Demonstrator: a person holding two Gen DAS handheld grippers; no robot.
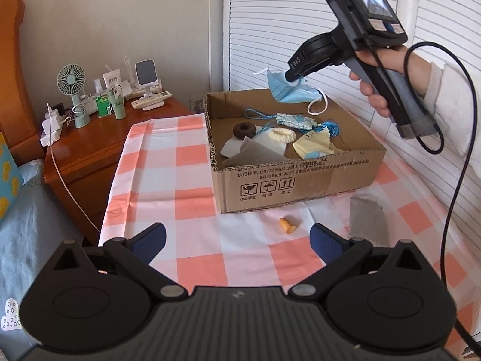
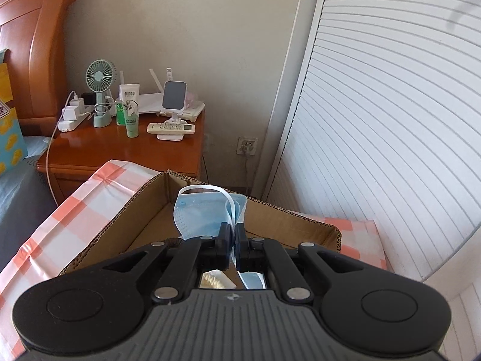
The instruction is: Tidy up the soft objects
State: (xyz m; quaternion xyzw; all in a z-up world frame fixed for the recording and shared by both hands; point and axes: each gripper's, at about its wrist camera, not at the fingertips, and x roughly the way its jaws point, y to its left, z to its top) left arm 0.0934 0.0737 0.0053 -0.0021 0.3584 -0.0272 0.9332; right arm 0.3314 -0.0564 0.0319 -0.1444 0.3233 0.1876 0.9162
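A cardboard box point(image 1: 300, 186) stands on the checked tablecloth point(image 1: 156, 162) and holds hair ties, cloths and a blue tasselled pouch point(image 1: 293, 120). My right gripper point(image 1: 296, 76) is shut on a blue face mask point(image 1: 288, 90) and holds it above the box's far side; in the right wrist view the gripper point(image 2: 232, 231) pinches the mask point(image 2: 201, 216) over the box point(image 2: 144, 210). My left gripper point(image 1: 237, 237) is open and empty, low over the cloth in front of the box. An orange earplug point(image 1: 287, 225) and a grey cloth point(image 1: 368, 219) lie on the table before it.
A wooden nightstand point(image 1: 90, 150) at the left carries a small fan point(image 1: 72, 84), tubes, a remote and chargers. A bed point(image 1: 27, 210) lies at the far left. White louvred doors point(image 1: 270, 30) stand behind the box. A black cable point(image 1: 457, 180) hangs from the right gripper.
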